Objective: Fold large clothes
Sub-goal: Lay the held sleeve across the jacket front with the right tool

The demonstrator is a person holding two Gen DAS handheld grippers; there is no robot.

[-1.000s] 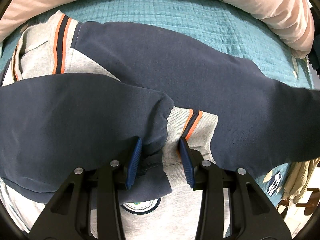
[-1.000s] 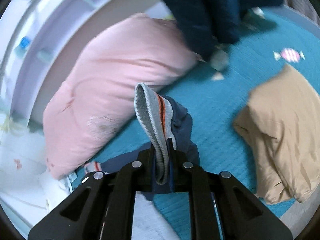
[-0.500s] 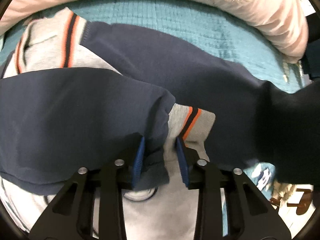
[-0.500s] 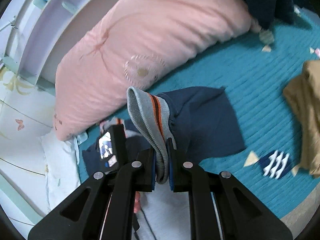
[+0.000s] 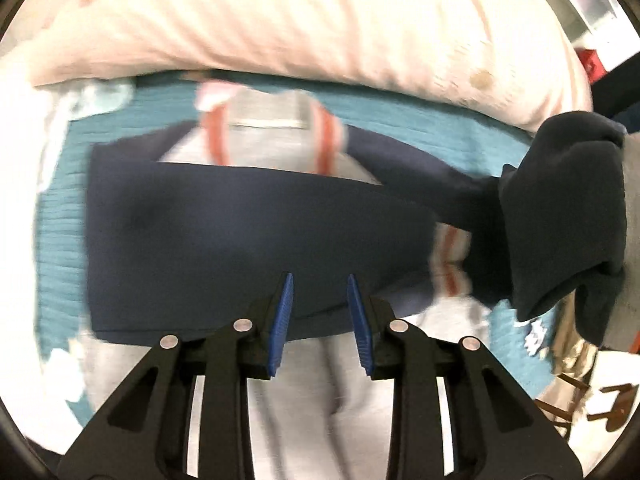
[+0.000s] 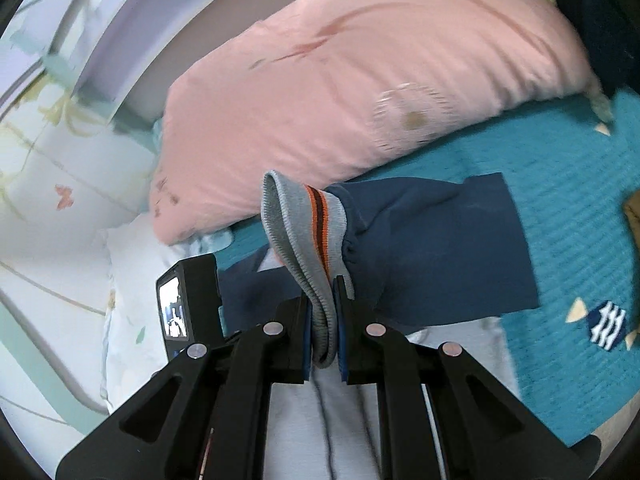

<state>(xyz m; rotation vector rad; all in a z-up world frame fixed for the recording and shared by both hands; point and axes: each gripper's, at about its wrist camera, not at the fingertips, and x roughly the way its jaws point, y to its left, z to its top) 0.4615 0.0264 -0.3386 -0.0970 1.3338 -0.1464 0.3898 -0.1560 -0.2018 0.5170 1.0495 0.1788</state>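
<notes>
A grey sweatshirt (image 5: 344, 392) with navy sleeves and orange-striped cuffs lies on a teal bedspread (image 5: 60, 240). One navy sleeve (image 5: 240, 240) lies folded flat across its chest. My left gripper (image 5: 320, 312) is open and empty, raised above that sleeve's lower edge. My right gripper (image 6: 323, 320) is shut on the grey striped cuff (image 6: 304, 220) of the other navy sleeve (image 6: 436, 240), holding it above the body. That lifted sleeve also shows bunched at the right of the left wrist view (image 5: 560, 220). The left gripper's body (image 6: 188, 300) shows in the right wrist view.
A long pink pillow (image 6: 360, 80) runs along the far side of the bed, also in the left wrist view (image 5: 300, 20). White bedding (image 6: 132, 280) lies at the left. A tan cloth (image 6: 634, 216) sits at the right edge. The bed's front edge (image 6: 592, 428) is near.
My left gripper has let go of the folded sleeve's cuff and drawn back up and leftward. My right gripper has carried the other sleeve's cuff leftward over the sweatshirt.
</notes>
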